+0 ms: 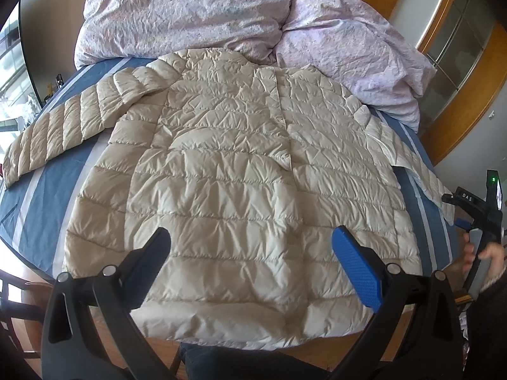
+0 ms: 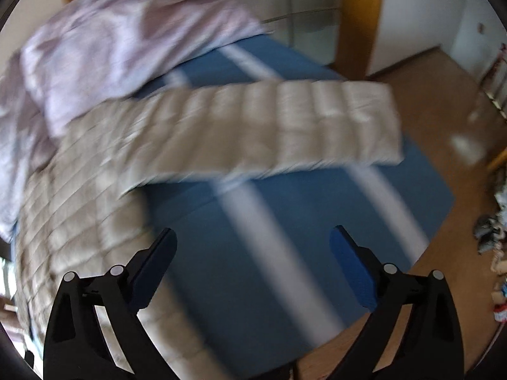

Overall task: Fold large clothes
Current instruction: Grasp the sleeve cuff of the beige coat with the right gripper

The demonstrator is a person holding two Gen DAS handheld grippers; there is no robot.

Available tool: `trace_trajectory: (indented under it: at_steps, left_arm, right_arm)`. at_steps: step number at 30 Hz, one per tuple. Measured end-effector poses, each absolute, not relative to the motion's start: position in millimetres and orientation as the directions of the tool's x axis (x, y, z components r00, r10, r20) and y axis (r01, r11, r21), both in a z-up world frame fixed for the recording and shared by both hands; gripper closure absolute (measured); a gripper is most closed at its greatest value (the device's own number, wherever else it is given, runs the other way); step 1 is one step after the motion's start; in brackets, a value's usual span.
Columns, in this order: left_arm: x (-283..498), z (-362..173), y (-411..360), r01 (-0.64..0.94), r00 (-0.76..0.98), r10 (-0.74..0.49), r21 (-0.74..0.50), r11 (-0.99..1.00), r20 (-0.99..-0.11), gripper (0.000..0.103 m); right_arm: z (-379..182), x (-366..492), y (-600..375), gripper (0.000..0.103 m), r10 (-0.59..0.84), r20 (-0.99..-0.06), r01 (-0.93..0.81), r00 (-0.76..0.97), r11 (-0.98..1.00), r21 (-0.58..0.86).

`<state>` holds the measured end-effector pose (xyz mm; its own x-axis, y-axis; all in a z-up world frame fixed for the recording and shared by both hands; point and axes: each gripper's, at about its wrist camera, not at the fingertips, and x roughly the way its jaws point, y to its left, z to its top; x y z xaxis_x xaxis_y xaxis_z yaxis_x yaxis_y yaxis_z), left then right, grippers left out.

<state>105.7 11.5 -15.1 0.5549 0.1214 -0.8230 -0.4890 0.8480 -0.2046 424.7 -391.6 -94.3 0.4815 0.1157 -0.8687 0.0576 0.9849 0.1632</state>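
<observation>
A cream quilted puffer jacket (image 1: 240,171) lies spread flat on the blue striped bed (image 1: 41,196), both sleeves stretched out sideways. My left gripper (image 1: 250,240) is open and empty, hovering over the jacket's lower hem. The right gripper shows at the right edge of the left wrist view (image 1: 475,212), held in a hand beside the right sleeve. In the blurred right wrist view, my right gripper (image 2: 253,240) is open and empty above the bare bed sheet (image 2: 285,221). The jacket's right sleeve (image 2: 285,123) lies ahead of it, the body (image 2: 63,215) to the left.
A crumpled pink duvet (image 1: 221,12) is piled at the head of the bed; it also shows in the right wrist view (image 2: 111,41). Wooden floor (image 2: 443,285) lies to the right of the bed, with small clutter (image 2: 497,253) along the wall. A wood-framed wardrobe (image 1: 459,47) stands behind.
</observation>
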Motion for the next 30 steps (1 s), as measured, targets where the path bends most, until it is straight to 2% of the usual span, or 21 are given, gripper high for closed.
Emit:
trace_trajectory:
  at_steps: [6,16,22,25,29,30]
  left_arm:
    - [116.7,-17.5,5.1,-0.519,0.534,0.134,-0.198,0.831,-0.835,0.002]
    - [121.6,-19.0,-4.8,-0.562,0.507,0.161,-0.183,0.807,-0.847,0.002]
    - [120.5,-18.2,-2.7,-0.581,0.498,0.172,-0.180,0.794,-0.850,0.002]
    - [121.4,-19.4,1.0,-0.584,0.497,0.169,-0.184,0.791,-0.851,0.002]
    - [122.7,-21.8,5.9,-0.574,0.498,0.160,-0.186,0.797,-0.852,0.002]
    - [122.8,-22.6,8.6,-0.572,0.499,0.156,-0.189,0.798,-0.852,0.002]
  right_arm:
    - [-113.7,481.8,-448.3,0.011,0.012,-0.899,0.182,0.437,0.978,0.101]
    - [-152.3,527.0,-502.9,0.035,0.045,-0.928,0.332,0.370,0.926,0.178]
    - [-153.3,531.8,-506.8,0.045,0.040,-0.928,0.323,0.370,0.931,0.169]
    - [-153.2,530.2,-505.6,0.057,0.028,-0.924,0.314,0.382,0.936,0.159]
    - [-150.8,520.7,-503.8,0.088,0.033,-0.916,0.295,0.399,0.942,0.162]
    - [-149.0,518.4,-503.1,0.093,0.045,-0.914,0.292,0.404,0.940,0.175]
